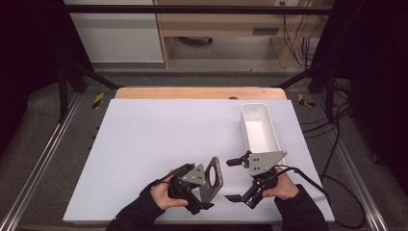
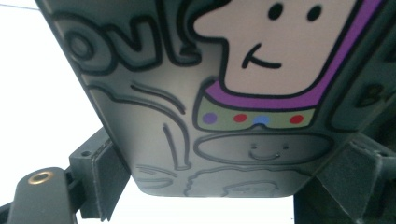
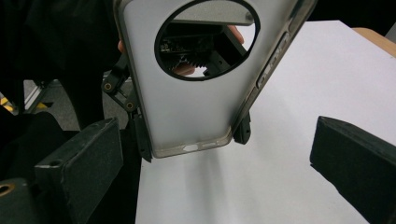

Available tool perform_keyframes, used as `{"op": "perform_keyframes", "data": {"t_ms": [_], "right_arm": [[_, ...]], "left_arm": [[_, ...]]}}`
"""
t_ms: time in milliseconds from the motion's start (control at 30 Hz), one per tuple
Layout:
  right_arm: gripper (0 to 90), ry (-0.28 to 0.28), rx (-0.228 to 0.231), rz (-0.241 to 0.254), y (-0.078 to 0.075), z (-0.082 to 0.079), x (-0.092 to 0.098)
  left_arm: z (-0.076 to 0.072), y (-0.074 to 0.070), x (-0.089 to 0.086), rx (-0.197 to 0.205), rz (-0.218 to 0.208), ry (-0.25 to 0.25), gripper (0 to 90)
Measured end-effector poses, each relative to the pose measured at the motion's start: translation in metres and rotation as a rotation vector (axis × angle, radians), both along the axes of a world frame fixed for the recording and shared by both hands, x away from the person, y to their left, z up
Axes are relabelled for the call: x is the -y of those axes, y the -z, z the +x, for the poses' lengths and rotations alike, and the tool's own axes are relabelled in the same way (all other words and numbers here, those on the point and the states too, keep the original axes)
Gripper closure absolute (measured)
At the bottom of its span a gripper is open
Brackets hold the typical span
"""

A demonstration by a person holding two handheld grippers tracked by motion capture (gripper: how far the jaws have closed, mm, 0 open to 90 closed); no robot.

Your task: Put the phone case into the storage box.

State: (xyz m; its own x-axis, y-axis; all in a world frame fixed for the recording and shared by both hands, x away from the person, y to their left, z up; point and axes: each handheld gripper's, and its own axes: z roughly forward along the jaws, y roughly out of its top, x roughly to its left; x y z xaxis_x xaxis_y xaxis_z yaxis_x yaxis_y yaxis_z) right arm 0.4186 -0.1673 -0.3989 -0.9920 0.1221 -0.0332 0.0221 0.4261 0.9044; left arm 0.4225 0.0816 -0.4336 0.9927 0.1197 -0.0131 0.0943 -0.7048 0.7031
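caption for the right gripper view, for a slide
Left gripper holds up a translucent phone case with a round camera cutout, facing the right gripper's open jaws above the white table.

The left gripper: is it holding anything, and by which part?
Yes: the left gripper clamps a phone case across its two long side edges, near one end. The right gripper is open and empty.

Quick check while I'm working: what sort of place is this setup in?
Probably a lab or data-recording workstation, not a home. A white table stands inside a dark metal frame, loose cables hang by plain wooden furniture behind, and hazard tape marks the floor.
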Motion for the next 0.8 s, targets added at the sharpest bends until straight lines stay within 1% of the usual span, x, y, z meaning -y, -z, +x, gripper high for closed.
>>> {"op": "perform_keyframes", "data": {"t_ms": [100, 333, 433, 600, 800], "right_arm": [[3.2, -0.009, -0.007, 0.002, 0.0012, 0.0002, -0.0017], [3.1, -0.021, -0.01, -0.009, 0.0041, 0.0002, -0.0043], [3.3, -0.025, 0.0, -0.021, 0.0053, 0.0002, -0.0052], [3.3, -0.033, -0.002, -0.023, 0.0069, 0.0001, -0.0069], [3.4, -0.039, -0.004, -0.008, 0.0055, -0.0008, -0.0061]], "left_arm": [[0.0008, 0.0009, 0.001, -0.004, -0.003, 0.004, 11.4], [0.0012, 0.0013, 0.0035, 0.015, 0.004, 0.015, 11.4], [0.0006, 0.0012, 0.0045, 0.014, 0.0, 0.018, 11.4], [-0.0008, 0.0023, 0.0073, 0.014, 0.012, 0.036, 11.4], [-0.0016, 0.0055, 0.0102, 0.01, 0.035, 0.055, 11.4]]}}
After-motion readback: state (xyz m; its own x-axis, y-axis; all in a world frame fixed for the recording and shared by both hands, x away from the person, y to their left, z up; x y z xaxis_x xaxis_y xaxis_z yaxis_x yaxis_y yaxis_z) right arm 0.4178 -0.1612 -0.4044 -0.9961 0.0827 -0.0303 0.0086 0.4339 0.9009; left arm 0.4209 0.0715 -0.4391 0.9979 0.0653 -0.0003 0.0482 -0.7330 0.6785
